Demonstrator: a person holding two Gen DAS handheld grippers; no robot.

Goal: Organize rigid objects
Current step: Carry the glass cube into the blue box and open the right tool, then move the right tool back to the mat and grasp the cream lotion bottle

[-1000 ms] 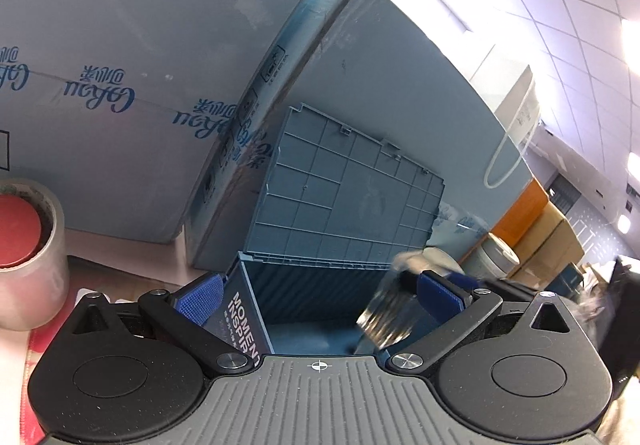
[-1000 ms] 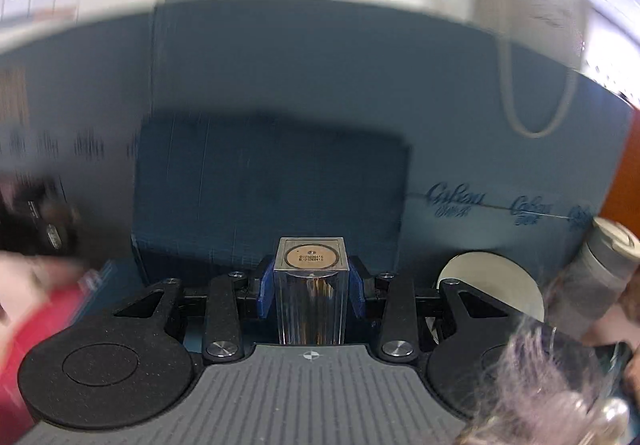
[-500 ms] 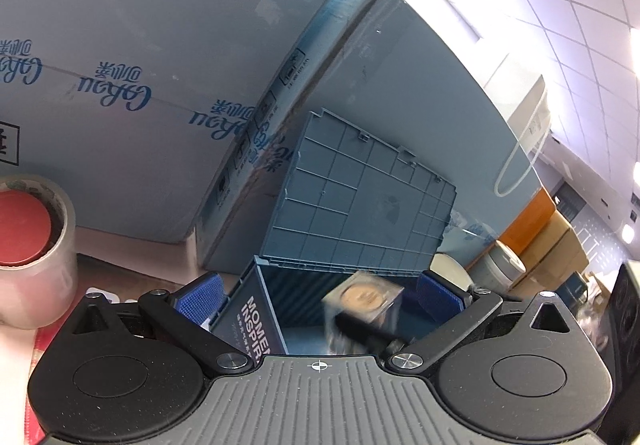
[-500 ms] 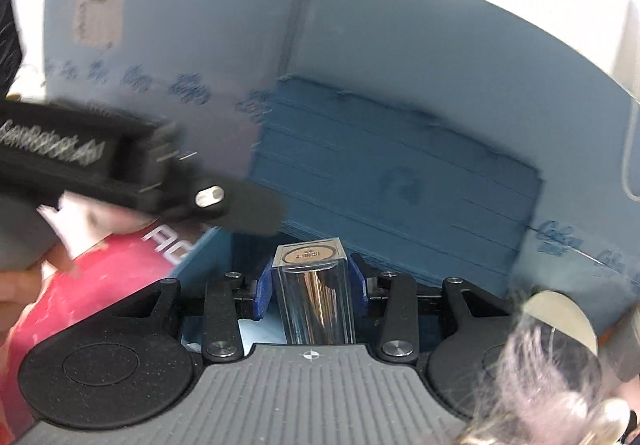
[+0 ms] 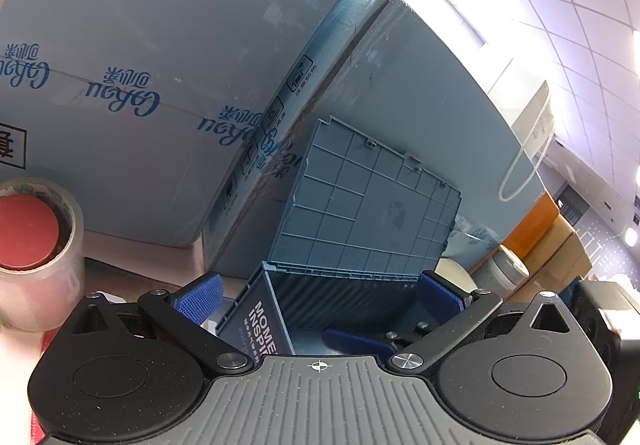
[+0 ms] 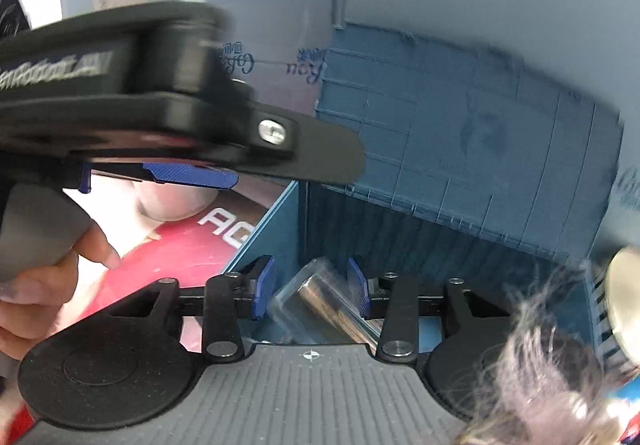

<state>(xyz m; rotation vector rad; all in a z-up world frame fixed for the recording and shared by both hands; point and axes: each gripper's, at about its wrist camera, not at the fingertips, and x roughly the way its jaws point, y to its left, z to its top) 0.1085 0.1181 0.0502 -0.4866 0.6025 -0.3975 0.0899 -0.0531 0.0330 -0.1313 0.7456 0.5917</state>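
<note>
Right gripper w/ jaws apart over the open blue bin; a clear block w/ a metal core is seen tilted between the pads, prob. dropping in. Left gripper is open, empty, near the bin's left wall. Right tool is best lifted straight up, clear of the bin rim.
</note>
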